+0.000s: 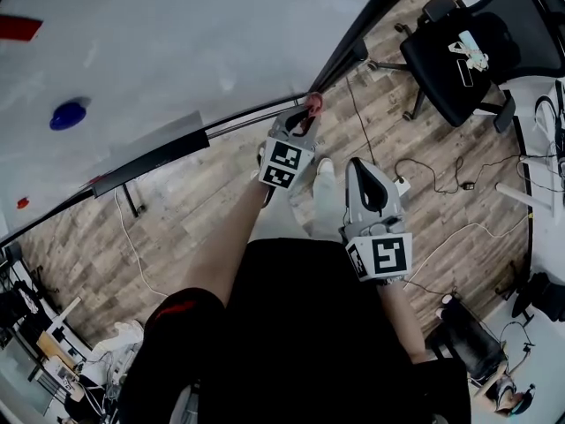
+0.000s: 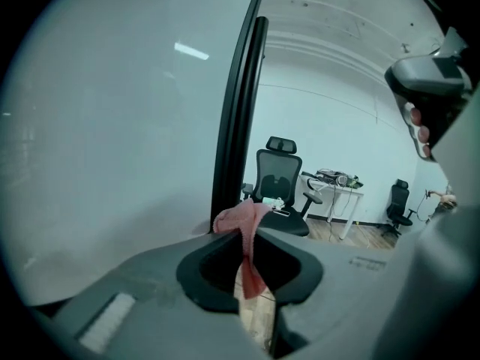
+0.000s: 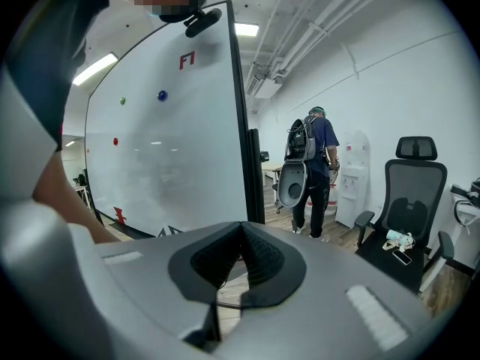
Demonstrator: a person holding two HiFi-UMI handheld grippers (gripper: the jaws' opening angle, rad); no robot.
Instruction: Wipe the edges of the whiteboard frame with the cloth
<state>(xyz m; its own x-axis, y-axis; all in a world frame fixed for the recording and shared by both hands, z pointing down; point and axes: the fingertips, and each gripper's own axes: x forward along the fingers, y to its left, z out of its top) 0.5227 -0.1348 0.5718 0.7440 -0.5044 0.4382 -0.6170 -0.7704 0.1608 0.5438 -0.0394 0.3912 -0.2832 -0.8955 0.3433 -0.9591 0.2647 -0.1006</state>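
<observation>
Head view: the left claw point(image 1: 309, 111) is stretched forward to the lower corner of the whiteboard point(image 1: 159, 42), where the bottom rail meets the black side rail of the frame point(image 1: 366, 25). A pink cloth point(image 1: 313, 104) is bunched at the claw's tip, right at that corner. Real contact with the rail cannot be confirmed from here.

Left gripper view: the jaws are pinched shut on the cloth. One fold sticks out past the tips and a strip hangs down between them. The upright frame rail rises directly behind the fold, with the white board surface to its left.

The right claw point(image 1: 353, 164) is held back, nearer the person's body, over the wooden floor point(image 1: 203, 210). It is well short of the board. In the right gripper view its jaws meet with nothing between them.

Other things noted:
- A blue magnet point(image 1: 68, 114) sits on the board.
- A dark pen tray point(image 1: 150, 159) runs along the bottom rail.
- Loose cables point(image 1: 441, 179) trail over the floor.
- A black office chair point(image 1: 468, 51) stands off to the right, with small items on its seat.
- In the right gripper view, a person wearing a backpack point(image 3: 319, 163) stands beyond the board beside a water dispenser point(image 3: 352, 178).
</observation>
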